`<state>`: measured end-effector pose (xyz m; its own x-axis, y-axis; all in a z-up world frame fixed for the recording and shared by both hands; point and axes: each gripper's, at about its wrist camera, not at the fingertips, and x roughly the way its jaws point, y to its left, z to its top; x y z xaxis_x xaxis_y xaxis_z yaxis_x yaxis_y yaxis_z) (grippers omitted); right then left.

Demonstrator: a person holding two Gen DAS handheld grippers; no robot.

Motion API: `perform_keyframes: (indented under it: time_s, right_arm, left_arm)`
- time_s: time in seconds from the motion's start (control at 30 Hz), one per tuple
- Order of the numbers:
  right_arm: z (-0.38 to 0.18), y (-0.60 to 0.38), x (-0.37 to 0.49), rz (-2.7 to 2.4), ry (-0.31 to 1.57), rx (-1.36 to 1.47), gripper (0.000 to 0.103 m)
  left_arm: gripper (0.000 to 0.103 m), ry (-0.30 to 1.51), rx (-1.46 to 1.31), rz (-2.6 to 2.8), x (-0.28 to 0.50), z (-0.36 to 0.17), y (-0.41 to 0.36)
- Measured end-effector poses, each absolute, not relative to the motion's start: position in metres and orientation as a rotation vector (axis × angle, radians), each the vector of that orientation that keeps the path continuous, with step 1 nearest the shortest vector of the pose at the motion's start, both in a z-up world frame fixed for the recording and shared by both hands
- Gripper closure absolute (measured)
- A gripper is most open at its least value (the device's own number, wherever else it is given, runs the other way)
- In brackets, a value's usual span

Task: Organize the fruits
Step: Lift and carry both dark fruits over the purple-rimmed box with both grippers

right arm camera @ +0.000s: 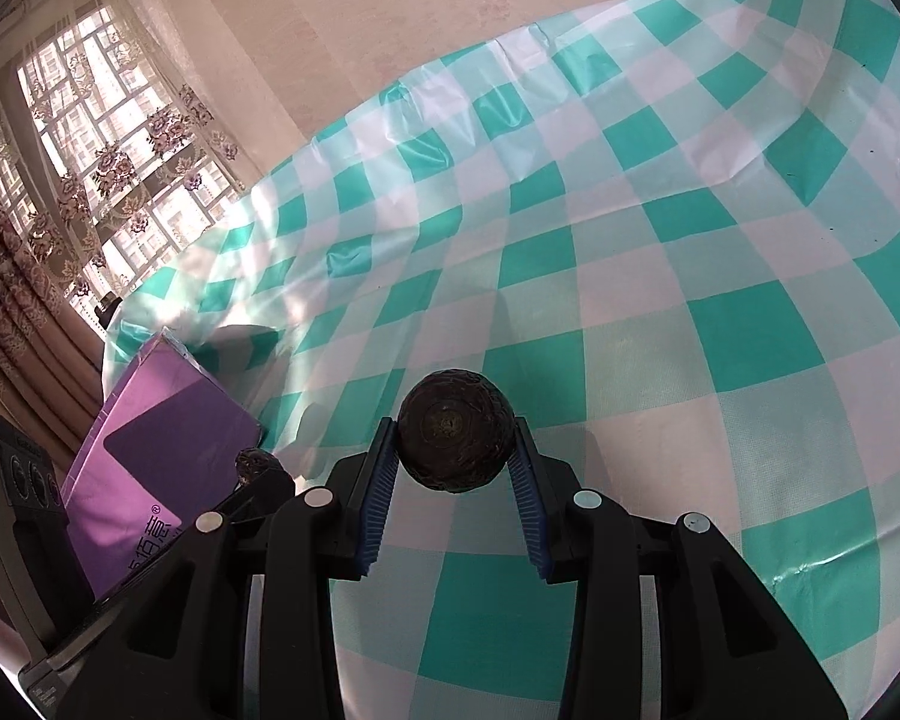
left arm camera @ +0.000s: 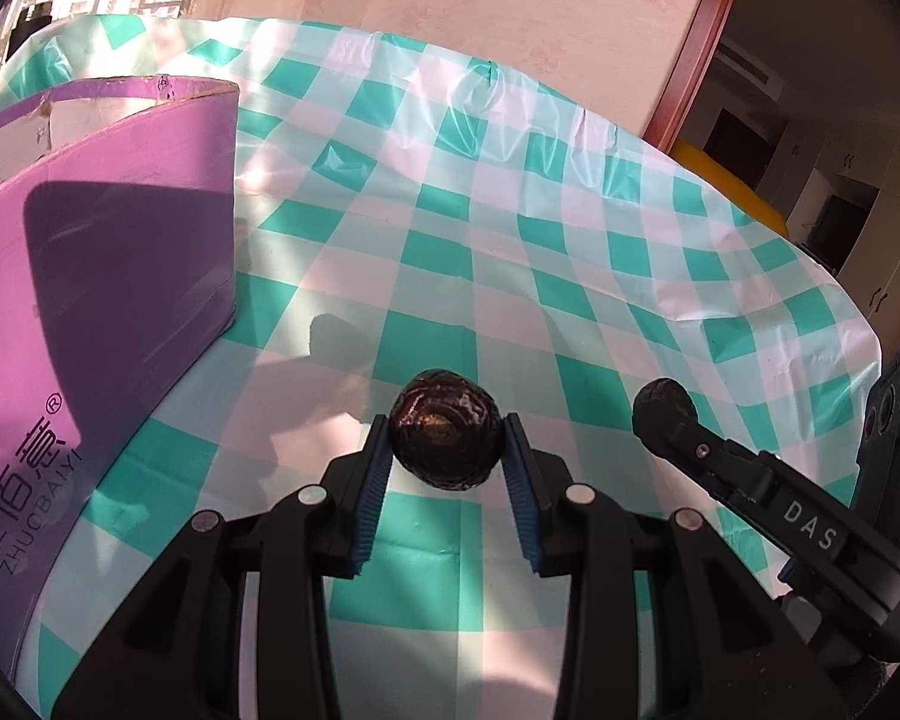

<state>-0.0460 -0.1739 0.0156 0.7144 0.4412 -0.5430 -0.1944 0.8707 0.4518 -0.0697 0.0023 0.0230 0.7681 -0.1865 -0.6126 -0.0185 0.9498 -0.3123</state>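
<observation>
My left gripper (left arm camera: 444,438) is shut on a dark, wrinkled round fruit (left arm camera: 444,426) and holds it above the checked tablecloth. My right gripper (right arm camera: 455,441) is shut on a second dark round fruit (right arm camera: 455,435), also above the cloth. In the left wrist view the right gripper's fruit (left arm camera: 665,407) shows at the right, at the tip of its black fingers. In the right wrist view the left gripper's fruit (right arm camera: 257,462) shows at the lower left, beside the purple box (right arm camera: 156,438). The purple box (left arm camera: 108,276) stands open-topped to the left of my left gripper.
A teal and white checked plastic cloth (left arm camera: 540,228) covers the table. A pink wall runs behind the table. A window with flowered curtains (right arm camera: 60,192) is at the left. The table's right edge (left arm camera: 858,324) drops off near a doorway.
</observation>
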Motion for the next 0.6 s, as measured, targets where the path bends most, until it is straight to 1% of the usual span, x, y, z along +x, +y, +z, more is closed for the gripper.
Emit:
perform_keyframes:
  time_s: [0.13, 0.37, 0.6]
  right_arm:
    - [0.016, -0.171, -0.059, 0.367, 0.694, 0.366, 0.065]
    - [0.018, -0.154, -0.078, 0.414, 0.694, 0.320, 0.065]
    - [0.024, -0.135, -0.089, 0.458, 0.675, 0.286, 0.065]
  left_arm:
    - [0.066, 0.674, -0.310, -0.087, -0.082, 0.024, 0.006]
    - [0.066, 0.546, -0.169, -0.073, -0.120, 0.036, -0.006]
    - [0.066, 0.497, -0.261, -0.050, -0.133, 0.042, 0.020]
